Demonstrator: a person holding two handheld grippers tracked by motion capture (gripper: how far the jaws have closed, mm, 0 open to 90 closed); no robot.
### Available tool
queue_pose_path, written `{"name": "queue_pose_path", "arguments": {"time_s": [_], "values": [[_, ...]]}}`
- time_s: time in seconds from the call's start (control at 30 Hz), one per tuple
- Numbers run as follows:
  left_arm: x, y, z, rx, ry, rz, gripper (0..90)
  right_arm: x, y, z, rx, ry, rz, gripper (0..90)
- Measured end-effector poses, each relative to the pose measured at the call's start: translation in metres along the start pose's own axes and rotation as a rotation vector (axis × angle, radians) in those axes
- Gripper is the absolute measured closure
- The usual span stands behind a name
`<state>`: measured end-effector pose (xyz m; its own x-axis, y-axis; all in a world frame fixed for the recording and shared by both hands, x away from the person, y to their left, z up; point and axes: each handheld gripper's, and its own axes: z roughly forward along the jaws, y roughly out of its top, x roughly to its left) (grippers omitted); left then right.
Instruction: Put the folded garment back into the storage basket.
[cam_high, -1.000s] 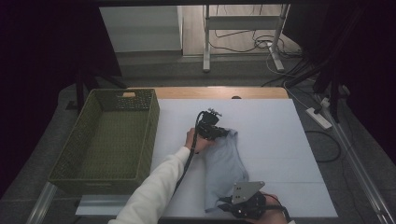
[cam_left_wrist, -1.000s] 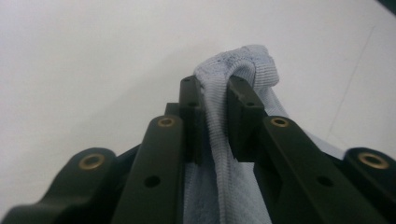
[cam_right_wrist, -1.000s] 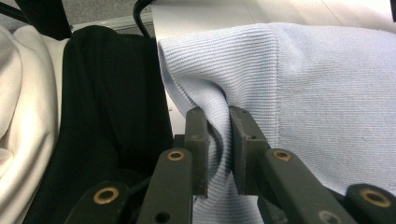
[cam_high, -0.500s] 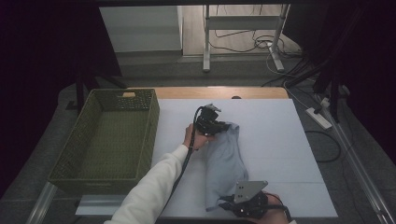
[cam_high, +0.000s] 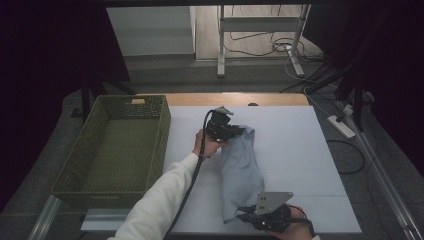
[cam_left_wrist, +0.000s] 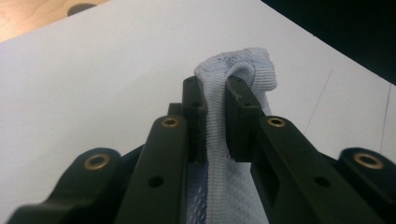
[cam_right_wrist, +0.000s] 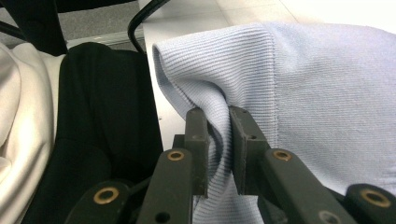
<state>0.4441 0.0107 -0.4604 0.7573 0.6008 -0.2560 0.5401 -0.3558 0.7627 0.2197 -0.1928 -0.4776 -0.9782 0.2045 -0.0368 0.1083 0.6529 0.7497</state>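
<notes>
While both pairs of jaws are clamped on cloth, the left gripper (cam_high: 235, 131) pinches the far end of the pale blue knit garment (cam_high: 241, 167) and the right gripper (cam_high: 246, 215) its ribbed near hem. Soft, light and limp, it sags between them on the white table (cam_high: 300, 150), beside the green basket (cam_high: 90, 187); I judge edges and hems the surest holds.

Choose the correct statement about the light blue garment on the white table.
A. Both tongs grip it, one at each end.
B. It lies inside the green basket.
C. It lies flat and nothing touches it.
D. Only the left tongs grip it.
A: the left tongs pinch the far end of the light blue garment, and the right tongs pinch its ribbed near edge, so it stretches between them.
</notes>
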Motion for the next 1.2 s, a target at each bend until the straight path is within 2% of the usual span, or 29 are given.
{"name": "queue_pose_path", "arguments": {"time_s": [0.53,1.2], "values": [[-0.004,0.007,-0.012,-0.023,0.002,0.018,80.1,0.000,0.002,-0.002,-0.012,-0.023,-0.010,78.5],[-0.005,0.011,-0.025,-0.038,0.007,0.040,81.0,-0.001,0.007,-0.008,-0.056,-0.048,-0.001,78.5]]}}
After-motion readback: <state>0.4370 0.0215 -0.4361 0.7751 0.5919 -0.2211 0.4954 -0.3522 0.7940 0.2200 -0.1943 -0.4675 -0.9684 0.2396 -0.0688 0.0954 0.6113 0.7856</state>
